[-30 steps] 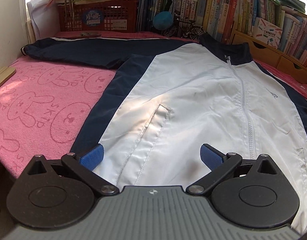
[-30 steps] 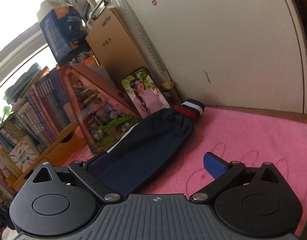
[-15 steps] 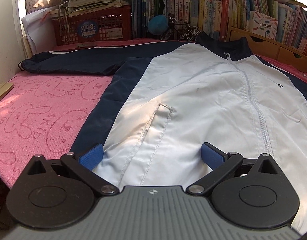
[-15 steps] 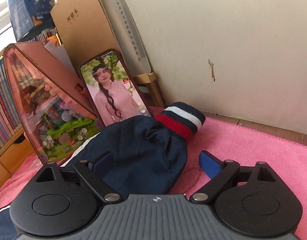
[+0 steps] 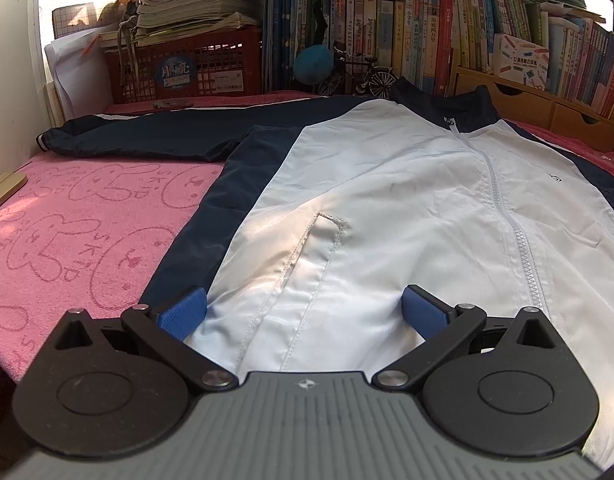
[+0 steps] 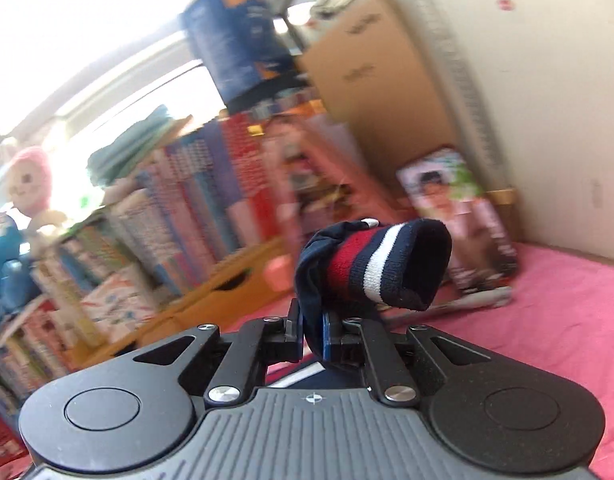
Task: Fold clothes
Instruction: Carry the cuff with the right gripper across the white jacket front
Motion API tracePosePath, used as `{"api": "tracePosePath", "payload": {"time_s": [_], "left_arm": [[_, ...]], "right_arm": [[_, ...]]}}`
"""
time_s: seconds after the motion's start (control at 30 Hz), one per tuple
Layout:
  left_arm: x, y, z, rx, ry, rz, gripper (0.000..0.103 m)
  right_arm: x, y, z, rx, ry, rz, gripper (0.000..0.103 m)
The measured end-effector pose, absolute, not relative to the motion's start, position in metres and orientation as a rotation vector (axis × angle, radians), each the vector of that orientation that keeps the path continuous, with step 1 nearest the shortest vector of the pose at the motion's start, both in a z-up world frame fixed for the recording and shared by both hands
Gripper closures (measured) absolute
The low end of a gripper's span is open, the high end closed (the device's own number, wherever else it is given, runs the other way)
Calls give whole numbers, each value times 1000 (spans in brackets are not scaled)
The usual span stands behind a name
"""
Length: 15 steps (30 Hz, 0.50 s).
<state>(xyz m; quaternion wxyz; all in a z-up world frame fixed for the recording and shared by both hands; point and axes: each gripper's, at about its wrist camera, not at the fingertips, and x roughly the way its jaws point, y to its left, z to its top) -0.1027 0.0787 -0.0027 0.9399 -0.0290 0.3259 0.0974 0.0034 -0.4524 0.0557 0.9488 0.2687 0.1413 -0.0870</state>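
A white and navy zip jacket (image 5: 387,208) lies flat, front up, on a pink towel (image 5: 67,232), with one navy sleeve (image 5: 147,136) stretched out to the left. My left gripper (image 5: 303,312) stands open low over the jacket's hem near the pocket, its blue pads wide apart and gripping nothing. In the right wrist view my right gripper (image 6: 313,334) is shut on the other sleeve just behind its red, white and navy striped cuff (image 6: 383,264). The cuff is lifted off the towel (image 6: 567,312) and sticks out past the fingertips.
Shelves of books (image 5: 427,40) and a red crate (image 5: 187,68) of papers line the back edge. A small bicycle model (image 5: 359,76) stands by the collar. To the right are a cardboard box (image 6: 379,92), a phone (image 6: 463,220) leaning upright and a cream wall (image 6: 547,100).
My right gripper closed on the sleeve end and lifted it, swinging leftward; the view is now blurred. The left gripper stayed open and tipped slightly over the hem.
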Motion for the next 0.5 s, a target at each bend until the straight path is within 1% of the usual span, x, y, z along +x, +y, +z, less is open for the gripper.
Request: {"api": "tracePosePath", "payload": {"time_s": [0.07,0.13,0.2,0.27,0.3,0.33,0.37,0.4,0.43,0.5], "left_arm": [[-103,79,-4,-60,659,199,0],[-104,78,-4,-61,653,199,0],[-105,79,-5,-60,647,198,0],[-105,79,-5,-61,644,196,0],[-106,79,-5,-61,644,193,0],[-106,79,-4,-63,645,189,0],[-106,80,-3,-65,649,180,0],[-107,81,0,-74,653,167,0],[-107,83,3,-85,657,153,0],[-108,86,13,-116,649,111,0]], "right_arm": [[20,-404,70,517,290,-26,93],[42,-348,73,459,336,121,93],[64,-288,69,371,423,248,93],[79,-240,60,286,531,354,88],[78,-224,56,258,572,392,80],[77,-208,51,229,612,430,70],[76,-191,46,200,652,469,64],[71,-182,43,179,668,494,50],[62,-181,42,165,660,508,40],[43,-186,42,147,649,517,34]]}}
